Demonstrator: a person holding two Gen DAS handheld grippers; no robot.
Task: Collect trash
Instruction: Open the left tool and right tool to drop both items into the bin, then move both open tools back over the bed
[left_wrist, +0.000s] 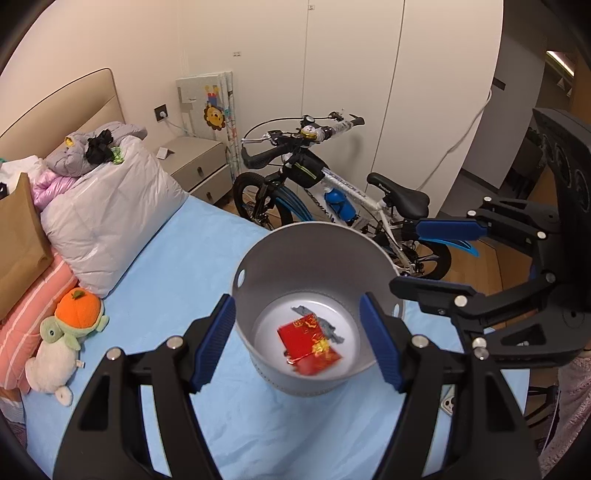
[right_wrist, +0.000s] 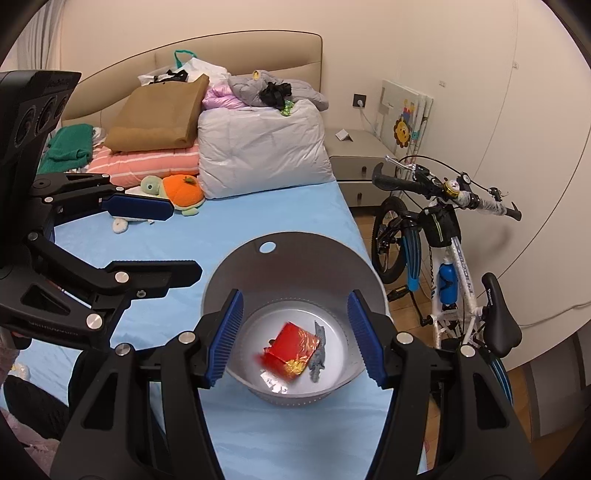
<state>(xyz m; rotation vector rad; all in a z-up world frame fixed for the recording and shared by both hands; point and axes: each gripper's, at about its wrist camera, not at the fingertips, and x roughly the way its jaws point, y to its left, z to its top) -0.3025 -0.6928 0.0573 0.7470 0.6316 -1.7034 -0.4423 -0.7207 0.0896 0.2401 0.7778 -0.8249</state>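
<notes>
A grey round bin (left_wrist: 314, 251) stands on the blue bed sheet; it also shows in the right wrist view (right_wrist: 295, 266). Inside lie a red and gold wrapper (left_wrist: 308, 341) (right_wrist: 291, 349) and a grey crumpled scrap (left_wrist: 327, 325) (right_wrist: 319, 356). My left gripper (left_wrist: 297, 341) is open and empty, held above the bin's near rim. My right gripper (right_wrist: 295, 338) is open and empty, also above the bin. Each gripper shows from the side in the other's view, the right one (left_wrist: 432, 258) and the left one (right_wrist: 162, 240), both with jaws apart.
A plush turtle (left_wrist: 66, 336) (right_wrist: 173, 192), pillows (right_wrist: 262, 147) and piled clothes lie at the bed's head. A bicycle (left_wrist: 347, 195) (right_wrist: 443, 266) stands beside the bed near a nightstand (left_wrist: 195, 158). A phone (left_wrist: 448, 402) lies by the bed's edge.
</notes>
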